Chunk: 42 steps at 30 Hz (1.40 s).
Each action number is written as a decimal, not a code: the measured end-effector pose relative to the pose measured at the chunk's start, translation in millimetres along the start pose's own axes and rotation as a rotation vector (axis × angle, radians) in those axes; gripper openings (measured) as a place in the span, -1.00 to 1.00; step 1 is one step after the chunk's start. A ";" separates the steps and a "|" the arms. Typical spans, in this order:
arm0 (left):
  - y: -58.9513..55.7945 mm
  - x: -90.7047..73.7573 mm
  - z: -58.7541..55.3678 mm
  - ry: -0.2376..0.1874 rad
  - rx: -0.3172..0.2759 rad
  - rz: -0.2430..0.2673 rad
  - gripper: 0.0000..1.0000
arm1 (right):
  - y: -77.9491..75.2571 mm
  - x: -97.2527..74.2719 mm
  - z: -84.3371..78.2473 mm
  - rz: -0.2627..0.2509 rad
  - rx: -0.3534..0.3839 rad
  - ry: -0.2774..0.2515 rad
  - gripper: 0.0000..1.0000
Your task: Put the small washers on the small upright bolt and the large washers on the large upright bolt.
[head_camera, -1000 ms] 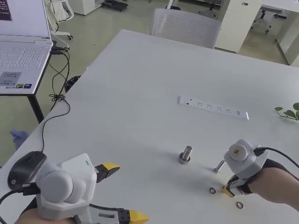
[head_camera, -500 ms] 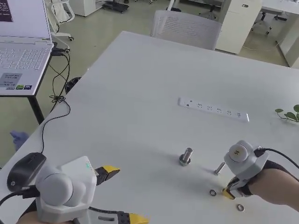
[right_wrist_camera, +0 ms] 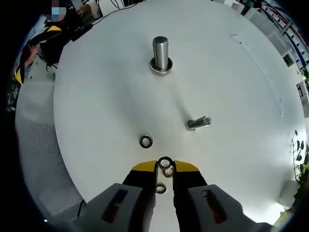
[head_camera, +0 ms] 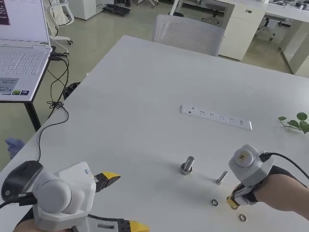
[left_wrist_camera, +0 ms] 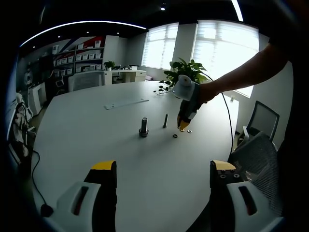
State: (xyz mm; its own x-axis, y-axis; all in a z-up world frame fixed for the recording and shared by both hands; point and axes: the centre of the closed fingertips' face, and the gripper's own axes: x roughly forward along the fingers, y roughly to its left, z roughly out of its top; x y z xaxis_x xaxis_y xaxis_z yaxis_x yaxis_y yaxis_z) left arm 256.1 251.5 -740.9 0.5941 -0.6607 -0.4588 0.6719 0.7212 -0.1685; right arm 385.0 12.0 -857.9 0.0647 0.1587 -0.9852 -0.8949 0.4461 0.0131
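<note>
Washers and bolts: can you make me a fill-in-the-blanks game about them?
The right gripper is ___ on a washer.
The left gripper has its jaws ___.
Of the large bolt and the small bolt, the ___ one is nearer the right gripper.
Missing words: shut, open, small.

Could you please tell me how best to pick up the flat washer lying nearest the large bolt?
Pinch the washer across its outer rim, coming down from above: it lies flat and thin on the table, with open space all round.
</note>
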 end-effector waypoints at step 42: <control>-2.5 -5.4 4.5 -0.029 -0.004 0.009 0.56 | -17.4 -42.8 32.4 -0.023 -0.048 -0.022 -0.75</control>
State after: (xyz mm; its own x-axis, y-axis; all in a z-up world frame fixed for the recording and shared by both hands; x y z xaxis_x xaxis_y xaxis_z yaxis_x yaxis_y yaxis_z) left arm 253.2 252.3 -734.1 0.6128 -0.6601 -0.4344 0.6648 0.7279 -0.1682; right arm 412.1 26.0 -810.4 0.0945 0.1685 -0.9812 -0.9132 0.4071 -0.0180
